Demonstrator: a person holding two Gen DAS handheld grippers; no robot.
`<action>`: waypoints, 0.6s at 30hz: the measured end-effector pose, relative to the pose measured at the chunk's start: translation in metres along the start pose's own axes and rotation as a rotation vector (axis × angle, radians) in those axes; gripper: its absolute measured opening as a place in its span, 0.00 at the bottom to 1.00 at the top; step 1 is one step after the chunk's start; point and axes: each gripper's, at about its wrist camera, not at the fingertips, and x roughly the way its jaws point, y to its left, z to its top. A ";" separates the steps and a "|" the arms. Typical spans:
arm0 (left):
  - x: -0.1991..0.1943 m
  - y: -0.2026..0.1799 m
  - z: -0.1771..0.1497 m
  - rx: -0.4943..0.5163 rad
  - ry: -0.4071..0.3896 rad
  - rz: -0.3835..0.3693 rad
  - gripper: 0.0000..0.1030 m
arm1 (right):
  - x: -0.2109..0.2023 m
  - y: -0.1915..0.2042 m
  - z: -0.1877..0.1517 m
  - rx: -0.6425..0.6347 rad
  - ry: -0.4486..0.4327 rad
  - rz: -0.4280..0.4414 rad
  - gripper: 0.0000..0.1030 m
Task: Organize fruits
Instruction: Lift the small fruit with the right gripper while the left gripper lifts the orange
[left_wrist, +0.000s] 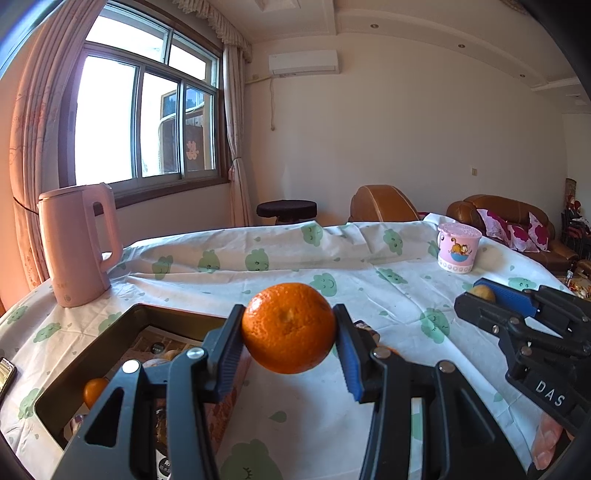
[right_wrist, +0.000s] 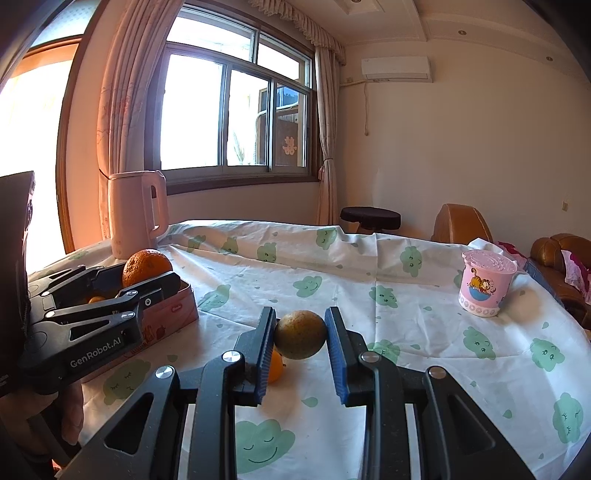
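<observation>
Key relation: we've got the orange (left_wrist: 289, 327) clamped in the left gripper (left_wrist: 290, 332), and the box (left_wrist: 110, 332) sits just lower left of it in the left view, mouth open. Left hand is the nearer one by far.
Right gripper: our right gripper (right_wrist: 300, 334) is clamped on a brown-green fruit (right_wrist: 300, 334), raised over the cloth (right_wrist: 424, 369) at frame centre; the box lies well off to its left.
Axis: both fruits are round, no long axis to speak of.
In the box: we see a small orange (left_wrist: 94, 391) already inside, lower left.
Around: kettle (left_wrist: 79, 243) upper left behind the box, cup (left_wrist: 459, 246) far right, another small orange (right_wrist: 275, 365) on the cloth under our right jaws.
In the way: nothing between orange and box; the box's near wall is what we must clear, we reckon.
</observation>
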 end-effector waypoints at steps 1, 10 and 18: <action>0.000 0.000 0.000 -0.001 -0.003 0.001 0.47 | 0.000 0.000 0.000 0.000 -0.001 -0.001 0.29; -0.009 0.017 -0.002 -0.061 -0.003 0.012 0.47 | 0.001 0.004 0.001 -0.014 0.002 0.008 0.29; -0.021 0.043 -0.004 -0.071 0.009 0.043 0.47 | 0.014 0.032 0.005 -0.051 0.034 0.067 0.29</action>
